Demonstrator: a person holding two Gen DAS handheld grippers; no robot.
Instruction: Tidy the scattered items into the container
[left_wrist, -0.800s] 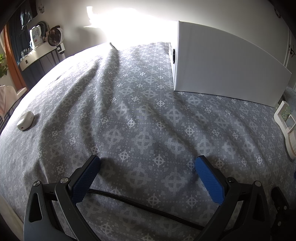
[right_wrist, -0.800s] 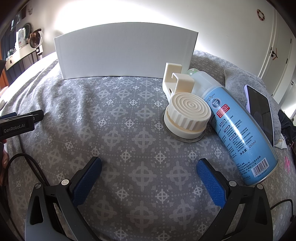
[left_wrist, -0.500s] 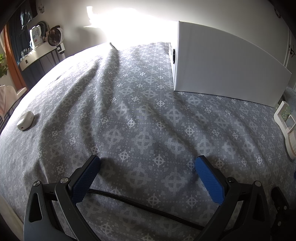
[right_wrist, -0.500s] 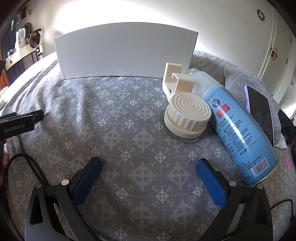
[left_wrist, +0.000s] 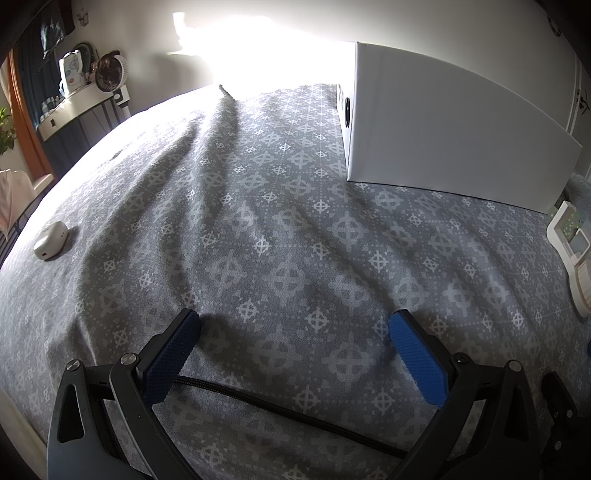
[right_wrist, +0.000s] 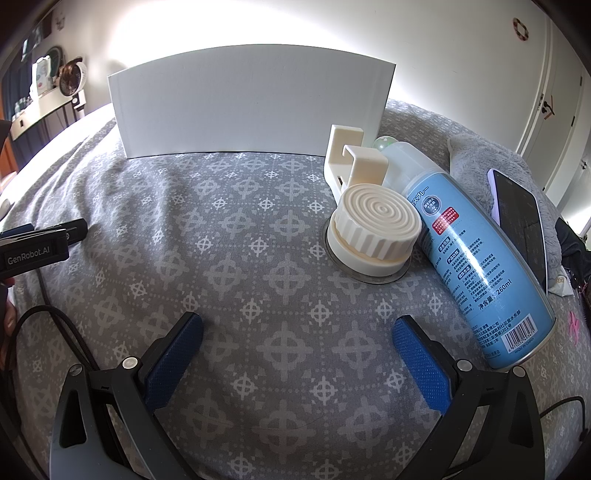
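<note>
A white box (right_wrist: 251, 107) stands at the back of the bed; it also shows in the left wrist view (left_wrist: 450, 133) at the right. In the right wrist view a cream round ribbed suction holder (right_wrist: 373, 230), a cream hook bracket (right_wrist: 351, 158) behind it and a blue spray can (right_wrist: 476, 258) lying on its side rest right of centre. My right gripper (right_wrist: 297, 332) is open and empty, just in front of them. My left gripper (left_wrist: 293, 328) is open and empty over bare bedspread. The holder and bracket (left_wrist: 570, 243) show at the left view's right edge.
A small white earbud-like case (left_wrist: 50, 245) lies far left on the grey patterned bedspread (left_wrist: 258, 221). A phone (right_wrist: 521, 221) rests on a grey plush blanket (right_wrist: 476, 155) at the right. A black cable (left_wrist: 277, 406) runs under my left gripper. The left gripper's body (right_wrist: 37, 247) shows at left.
</note>
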